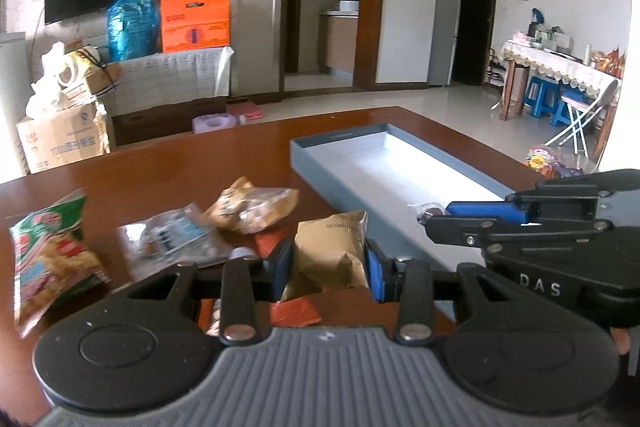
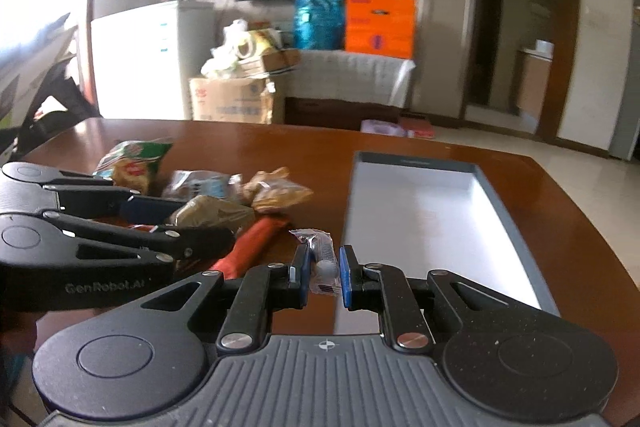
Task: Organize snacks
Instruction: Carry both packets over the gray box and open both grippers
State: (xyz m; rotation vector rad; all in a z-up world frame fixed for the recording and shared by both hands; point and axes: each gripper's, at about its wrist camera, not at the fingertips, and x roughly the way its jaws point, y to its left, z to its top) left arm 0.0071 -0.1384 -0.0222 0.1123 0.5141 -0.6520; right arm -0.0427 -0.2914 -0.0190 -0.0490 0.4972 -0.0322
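My left claw clamped a tan packet, my right claw a small wrapper; the tray at one o'clock was empty, the snack pile remained.

Brown table: grey tray, snack packets, red packet.

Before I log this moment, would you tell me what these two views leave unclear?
- Red packet: mostly hidden under the gold packet and left gripper in both views.
- Small clear packet in the right gripper: print too blurred to read.
- Tray: near end hidden by the right gripper in the left wrist view, so its contents there are unknown.
- Green bag: label blurred.
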